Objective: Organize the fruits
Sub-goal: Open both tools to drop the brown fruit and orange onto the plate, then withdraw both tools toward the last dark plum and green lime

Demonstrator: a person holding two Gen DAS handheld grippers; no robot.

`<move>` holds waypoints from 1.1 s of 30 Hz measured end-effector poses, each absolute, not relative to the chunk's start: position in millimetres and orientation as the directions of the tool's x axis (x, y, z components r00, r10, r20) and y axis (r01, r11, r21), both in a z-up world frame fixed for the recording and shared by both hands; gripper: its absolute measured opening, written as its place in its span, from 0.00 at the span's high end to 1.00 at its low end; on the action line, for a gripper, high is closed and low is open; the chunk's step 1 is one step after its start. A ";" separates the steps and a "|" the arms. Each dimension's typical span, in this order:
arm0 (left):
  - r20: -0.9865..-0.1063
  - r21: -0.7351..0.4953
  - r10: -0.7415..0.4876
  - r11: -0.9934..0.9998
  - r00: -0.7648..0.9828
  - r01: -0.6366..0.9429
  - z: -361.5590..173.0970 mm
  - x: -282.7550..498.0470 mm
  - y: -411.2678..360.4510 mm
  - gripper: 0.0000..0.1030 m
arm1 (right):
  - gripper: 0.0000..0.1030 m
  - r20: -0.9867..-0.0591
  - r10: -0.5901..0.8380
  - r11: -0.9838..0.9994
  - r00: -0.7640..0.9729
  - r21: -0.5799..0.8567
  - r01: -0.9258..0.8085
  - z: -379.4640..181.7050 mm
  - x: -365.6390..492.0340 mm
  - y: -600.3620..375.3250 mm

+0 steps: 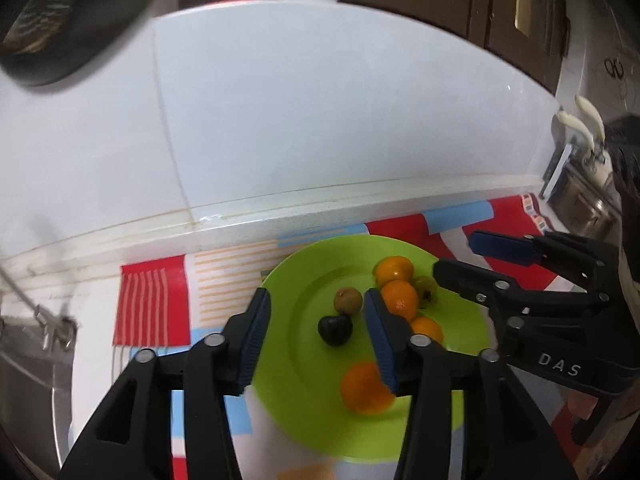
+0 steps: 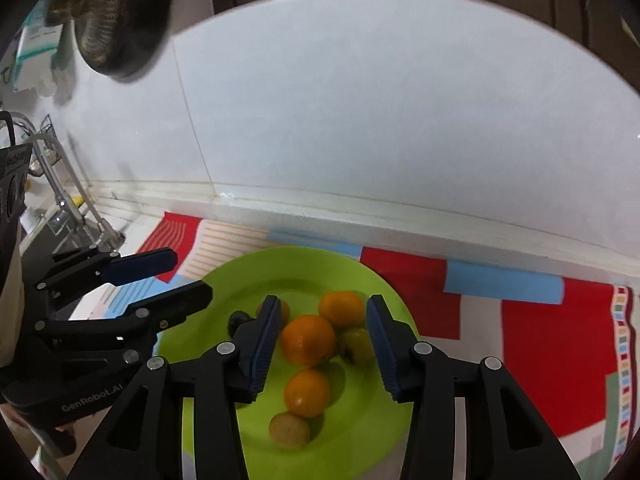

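Right wrist view: both grippers, left (image 2: 182, 276) and right (image 2: 320, 344), hang spread and empty over the green plate (image 2: 360, 420). All visible fruits (image 2: 308, 340) already lie mixed on it; sorting by kind seems left.

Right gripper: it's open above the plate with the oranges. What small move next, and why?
Probably lower the right gripper straight down onto the middle orange. The jaws are open and empty and already straddle it on the green plate, though the yellow-green fruit crowds the right side, so descend carefully.
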State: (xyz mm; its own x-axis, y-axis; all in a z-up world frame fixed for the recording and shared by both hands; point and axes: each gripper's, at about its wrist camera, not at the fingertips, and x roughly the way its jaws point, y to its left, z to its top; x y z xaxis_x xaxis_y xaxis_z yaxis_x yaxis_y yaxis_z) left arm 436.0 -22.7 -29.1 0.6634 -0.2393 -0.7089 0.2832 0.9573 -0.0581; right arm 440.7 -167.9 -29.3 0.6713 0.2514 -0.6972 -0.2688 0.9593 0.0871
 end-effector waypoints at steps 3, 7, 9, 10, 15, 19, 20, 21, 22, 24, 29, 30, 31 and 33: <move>-0.697 -0.064 -0.231 0.963 0.678 0.262 -16.5 420.7 -15.8 0.49 | 0.46 -0.681 0.234 0.966 0.694 0.084 -0.243 -16.3 423.4 -169.6; -0.681 -0.041 -0.218 0.965 0.699 0.261 -2.8 395.7 -10.3 0.44 | 0.43 -0.663 0.209 0.975 0.719 0.081 -0.208 -1.5 397.5 -169.6; -0.675 -0.038 -0.220 0.963 0.704 0.265 3.4 383.1 -7.9 0.40 | 0.42 -0.655 0.209 0.975 0.726 0.085 -0.204 4.8 382.8 -168.3; -0.672 -0.040 -0.224 0.962 0.706 0.268 6.8 376.9 -6.4 0.40 | 0.42 -0.653 0.211 0.975 0.728 0.087 -0.204 6.9 377.9 -168.3; -0.648 -0.022 -0.227 0.960 0.727 0.280 21.9 347.9 -3.8 0.33 | 0.39 -0.635 0.217 0.973 0.741 0.081 -0.215 20.6 345.3 -163.1; -0.636 -0.005 -0.219 0.960 0.740 0.280 29.6 329.1 1.1 0.30 | 0.37 -0.626 0.208 0.975 0.751 0.075 -0.208 26.9 325.0 -161.2; -0.633 -0.001 -0.216 0.960 0.743 0.279 30.7 324.5 2.9 0.29 | 0.37 -0.627 0.205 0.976 0.751 0.074 -0.205 27.8 319.7 -160.1; -0.632 0.001 -0.215 0.961 0.745 0.278 30.5 321.0 4.4 0.29 | 0.37 -0.629 0.200 0.977 0.751 0.071 -0.201 27.6 315.5 -158.9; -0.633 0.006 -0.211 0.961 0.745 0.278 30.2 317.1 6.2 0.29 | 0.37 -0.632 0.193 0.979 0.750 0.067 -0.195 27.3 311.4 -157.5; -0.636 0.017 -0.208 0.959 0.743 0.282 28.4 310.2 9.3 0.29 | 0.37 -0.639 0.189 0.979 0.746 0.063 -0.194 25.5 304.0 -154.7; -0.651 0.053 -0.209 0.947 0.729 0.318 18.3 295.7 13.6 0.29 | 0.37 -0.659 0.196 0.978 0.726 0.074 -0.197 16.7 285.8 -145.1; -0.655 0.062 -0.207 0.944 0.727 0.324 16.6 293.3 13.7 0.29 | 0.37 -0.663 0.197 0.977 0.722 0.074 -0.198 14.8 283.0 -143.4; -0.660 0.073 -0.203 0.941 0.723 0.330 14.5 291.0 13.7 0.29 | 0.37 -0.667 0.197 0.977 0.719 0.075 -0.199 13.0 279.8 -141.7; -0.669 0.076 -0.210 0.935 0.713 0.347 10.3 287.2 14.6 0.29 | 0.37 -0.673 0.193 0.978 0.714 0.074 -0.196 9.1 273.5 -138.6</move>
